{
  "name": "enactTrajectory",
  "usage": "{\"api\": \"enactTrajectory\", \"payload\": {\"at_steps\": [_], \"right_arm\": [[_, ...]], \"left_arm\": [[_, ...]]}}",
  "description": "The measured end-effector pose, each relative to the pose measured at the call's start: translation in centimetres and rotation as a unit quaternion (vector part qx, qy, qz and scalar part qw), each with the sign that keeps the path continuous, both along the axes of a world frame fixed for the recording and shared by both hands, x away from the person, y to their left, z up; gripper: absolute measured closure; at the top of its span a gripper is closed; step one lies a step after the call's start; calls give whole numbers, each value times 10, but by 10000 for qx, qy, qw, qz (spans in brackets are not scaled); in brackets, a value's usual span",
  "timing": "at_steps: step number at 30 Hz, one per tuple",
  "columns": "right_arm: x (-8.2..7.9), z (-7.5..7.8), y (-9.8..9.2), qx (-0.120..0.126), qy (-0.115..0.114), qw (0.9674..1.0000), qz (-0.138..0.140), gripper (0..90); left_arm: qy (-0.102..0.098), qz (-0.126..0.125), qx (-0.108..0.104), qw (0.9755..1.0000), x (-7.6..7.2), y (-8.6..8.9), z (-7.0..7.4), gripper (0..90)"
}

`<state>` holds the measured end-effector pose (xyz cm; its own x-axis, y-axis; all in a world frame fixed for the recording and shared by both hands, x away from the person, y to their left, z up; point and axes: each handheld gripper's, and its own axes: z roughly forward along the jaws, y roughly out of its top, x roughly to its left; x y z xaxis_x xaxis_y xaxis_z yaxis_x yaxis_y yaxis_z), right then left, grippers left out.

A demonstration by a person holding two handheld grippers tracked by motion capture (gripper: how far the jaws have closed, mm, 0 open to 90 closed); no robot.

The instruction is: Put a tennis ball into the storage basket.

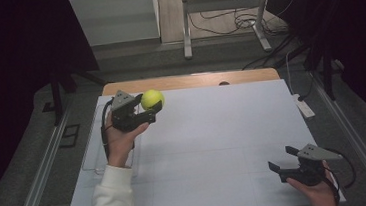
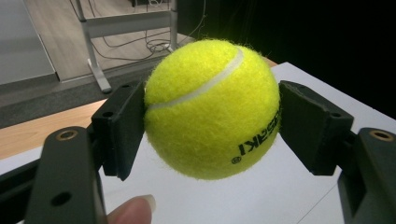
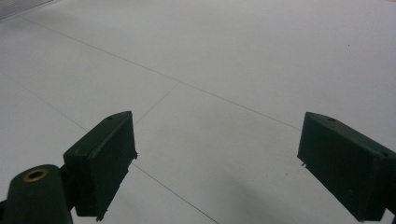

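A yellow tennis ball (image 1: 151, 99) is held at the far left of the white table surface (image 1: 213, 130), lifted off it. My left gripper (image 1: 150, 107) is shut on the tennis ball (image 2: 212, 108), with both black pads pressed against its sides, and a fingertip (image 2: 133, 210) shows below. At the near right corner my right gripper (image 1: 281, 157) rests low over the table, open. Its jaws stand wide apart with nothing between them, and the right gripper (image 3: 217, 158) looks along bare white board.
A strip of wooden tabletop (image 1: 189, 80) shows beyond the white board. A clear flat tray (image 1: 94, 141) lies at the left edge under the left hand. A metal stand (image 1: 223, 14) with cables is on the floor behind the table. A white power strip (image 1: 303, 105) lies right of the table.
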<state>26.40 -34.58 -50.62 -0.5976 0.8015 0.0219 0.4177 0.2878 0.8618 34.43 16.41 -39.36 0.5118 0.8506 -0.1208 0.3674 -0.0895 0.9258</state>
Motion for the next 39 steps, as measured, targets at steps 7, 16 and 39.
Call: {"api": "enactTrajectory", "payload": {"at_steps": [7, 16, 39], "right_arm": [[0, 0, 0, 0, 3, 10000, -2, 114], [0, 0, 0, -7, 4, 10000, -4, 114], [0, 0, 0, -5, 7, 10000, -5, 114]], "left_arm": [[10, 75, 35, 10000, 1, 5, 0, 276], [39, 260, 33, 9996, 3, 16, -2, 276], [154, 614, -14, 9980, 3, 39, -7, 276]]}}
